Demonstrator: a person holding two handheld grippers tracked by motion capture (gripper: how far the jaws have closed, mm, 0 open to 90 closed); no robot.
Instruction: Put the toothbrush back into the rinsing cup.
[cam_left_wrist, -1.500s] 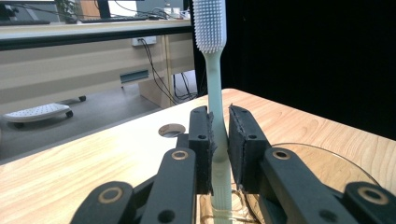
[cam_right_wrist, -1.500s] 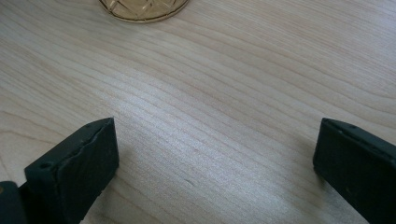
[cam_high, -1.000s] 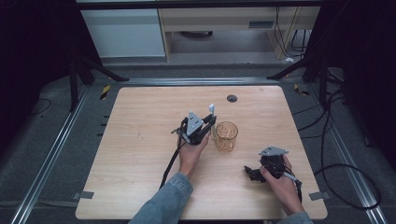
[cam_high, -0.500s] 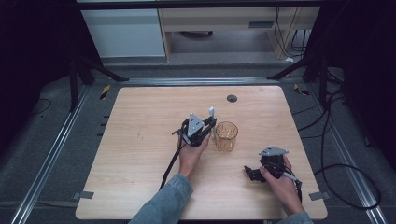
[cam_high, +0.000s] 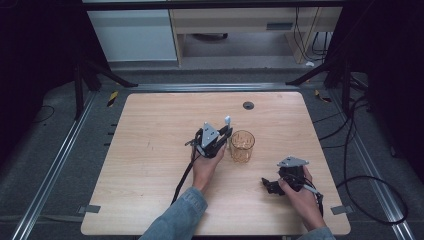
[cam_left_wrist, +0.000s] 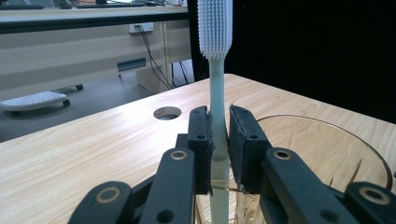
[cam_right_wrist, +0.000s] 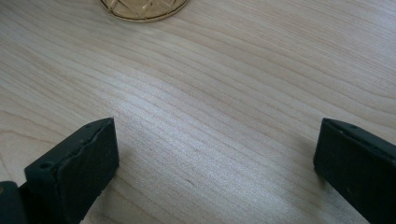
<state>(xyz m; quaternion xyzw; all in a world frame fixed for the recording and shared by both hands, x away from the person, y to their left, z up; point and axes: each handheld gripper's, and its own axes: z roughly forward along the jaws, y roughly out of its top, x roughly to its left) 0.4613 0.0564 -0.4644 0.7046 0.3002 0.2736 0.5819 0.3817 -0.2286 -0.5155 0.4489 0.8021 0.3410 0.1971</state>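
Wooden bench (cam_high: 150, 165), dark room around it, cabinets at 12 o'clock behind. Left gripper (cam_left_wrist: 219, 135) sits mid-bench, jaws clamped on the pale handle of a toothbrush (cam_left_wrist: 215, 70), held upright, bristle head on top. Amber glass (cam_high: 242, 145) stands just beside that gripper at its 3 o'clock; toothbrush's lower end is at the glass rim, can't tell if it's inside. Cable hole (cam_high: 248, 105) at 12 o'clock of the glass. Right gripper (cam_right_wrist: 215, 158) low over bare bench at 4 o'clock, jaws spread wide, holding nothing.
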